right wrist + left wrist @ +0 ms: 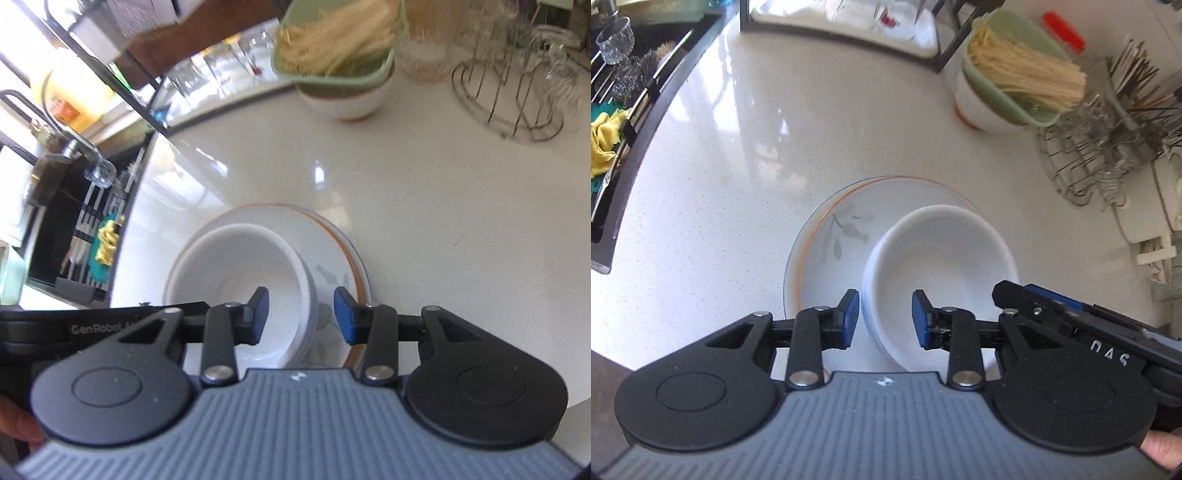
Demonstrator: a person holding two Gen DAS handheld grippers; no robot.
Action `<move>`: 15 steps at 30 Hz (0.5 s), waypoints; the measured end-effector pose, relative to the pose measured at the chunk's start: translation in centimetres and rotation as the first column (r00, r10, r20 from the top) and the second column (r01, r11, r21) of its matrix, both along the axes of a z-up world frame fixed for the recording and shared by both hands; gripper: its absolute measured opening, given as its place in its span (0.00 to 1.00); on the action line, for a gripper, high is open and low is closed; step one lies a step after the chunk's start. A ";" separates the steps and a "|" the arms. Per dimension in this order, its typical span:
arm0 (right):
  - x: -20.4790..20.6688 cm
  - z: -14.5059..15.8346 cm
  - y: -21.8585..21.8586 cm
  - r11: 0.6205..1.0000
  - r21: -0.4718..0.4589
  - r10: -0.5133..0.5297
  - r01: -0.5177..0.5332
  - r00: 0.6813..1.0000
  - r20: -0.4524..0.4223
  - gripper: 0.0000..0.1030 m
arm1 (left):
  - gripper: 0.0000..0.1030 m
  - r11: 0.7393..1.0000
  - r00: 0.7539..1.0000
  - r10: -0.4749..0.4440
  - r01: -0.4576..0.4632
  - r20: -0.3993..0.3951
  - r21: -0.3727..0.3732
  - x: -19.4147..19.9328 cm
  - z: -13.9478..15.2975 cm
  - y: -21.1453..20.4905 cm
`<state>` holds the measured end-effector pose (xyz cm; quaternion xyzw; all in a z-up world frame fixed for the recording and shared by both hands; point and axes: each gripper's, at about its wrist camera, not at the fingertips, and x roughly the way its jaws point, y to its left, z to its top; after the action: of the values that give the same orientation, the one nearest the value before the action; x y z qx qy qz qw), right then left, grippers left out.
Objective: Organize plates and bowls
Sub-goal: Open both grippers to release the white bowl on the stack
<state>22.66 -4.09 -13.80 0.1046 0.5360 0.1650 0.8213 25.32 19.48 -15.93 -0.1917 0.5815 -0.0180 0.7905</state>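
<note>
Bowls (942, 277), white and nested in a short stack, sit on a stack of plates (827, 236) with orange and blue rims and a grey leaf print, on the white tabletop (738, 147) at lower centre of the left wrist view. The stack sits off-centre, toward the right side of the plates. The left gripper (885, 317) straddles the near-left rim of the stack, fingers (849, 317) spread apart, one pad outside the wall and one inside; neither presses on the rim, so nothing is held. The right gripper's body enters at lower right, close to the bowls' right side. At upper right a green basket of dry noodles (1015, 70) rests in a white bowl, and a wire rack (1108, 147) holds glasses; the sink (617, 92) lies at upper left. In the right wrist view the same bowls (240, 277) sit left of centre with the plates (343, 258) showing to the right. The right gripper (301, 317) straddles the bowls' right rim, fingers (347, 317) likewise spread and clear of the wall. With both tools on opposite rims and loose, the stack looks set down here, bowls gathered on plates to save space.
</note>
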 end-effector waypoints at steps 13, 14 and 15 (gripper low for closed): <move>-4.5 6.0 -3.0 0.997 0.000 0.070 -0.072 0.980 0.184 0.41 | 0.36 0.998 0.988 0.006 -0.016 0.153 0.061 -7.2 6.7 -2.8; -5.1 6.5 -3.2 0.997 0.005 0.071 -0.073 0.978 0.197 0.41 | 0.36 0.998 0.985 0.010 -0.021 0.171 0.064 -8.0 7.4 -3.0; -5.7 7.0 -3.4 0.997 0.010 0.071 -0.075 0.975 0.212 0.41 | 0.36 0.997 0.981 0.009 -0.023 0.191 0.068 -8.8 8.1 -3.2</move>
<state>16.92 -7.51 -6.83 0.0741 0.4476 0.2102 0.8660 16.51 16.27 -7.79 -0.1662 0.5017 -0.0097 0.8489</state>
